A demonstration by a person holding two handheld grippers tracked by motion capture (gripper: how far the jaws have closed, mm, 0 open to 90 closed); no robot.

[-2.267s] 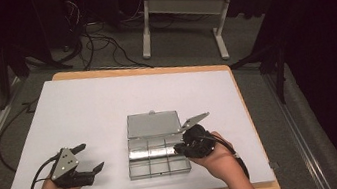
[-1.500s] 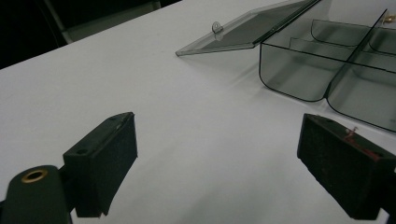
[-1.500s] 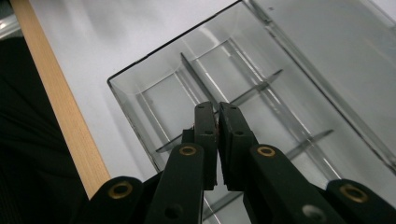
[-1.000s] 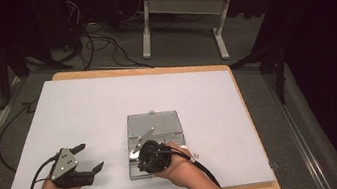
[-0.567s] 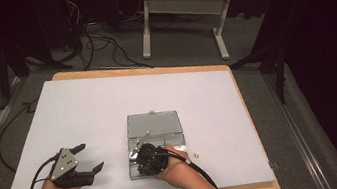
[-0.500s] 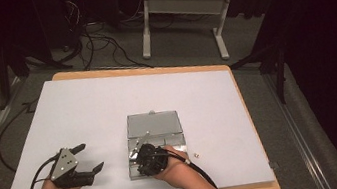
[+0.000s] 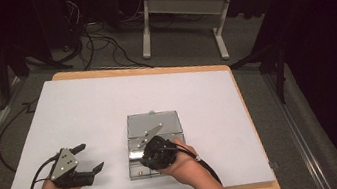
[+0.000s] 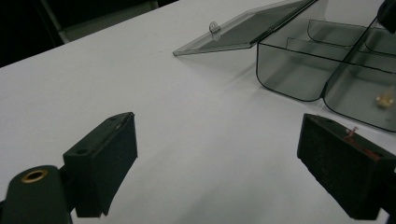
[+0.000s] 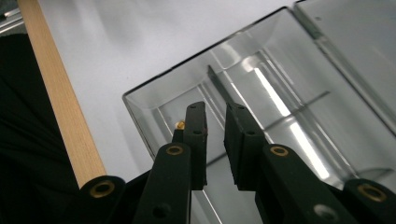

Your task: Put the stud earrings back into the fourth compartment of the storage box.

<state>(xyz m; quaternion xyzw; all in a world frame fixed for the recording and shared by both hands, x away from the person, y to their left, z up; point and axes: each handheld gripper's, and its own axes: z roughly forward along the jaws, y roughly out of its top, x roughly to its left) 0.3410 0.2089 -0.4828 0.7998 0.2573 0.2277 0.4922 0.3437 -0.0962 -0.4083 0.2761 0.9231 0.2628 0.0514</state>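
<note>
Right gripper (image 9: 215,122): jaws nearly closed, a narrow gap, empty, inside the clear smoky plastic compartment box (image 7: 137,166), beside a small brass piece (image 9: 179,124). Piece judged light, hard, slippery; grip its sides. Left gripper (image 7: 89,159): jaws wide, empty, left of box on white desk (image 7: 82,107).

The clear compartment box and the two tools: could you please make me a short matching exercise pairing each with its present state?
Things:
1. clear box
2. left tool
3. right tool
4. small brass piece

States:
A. jaws wide apart over bare table
B. lid lying open
C. lying in a near corner compartment
D. jaws narrowly apart, pointing into the box

Pairs: 1-B, 2-A, 3-D, 4-C
</note>
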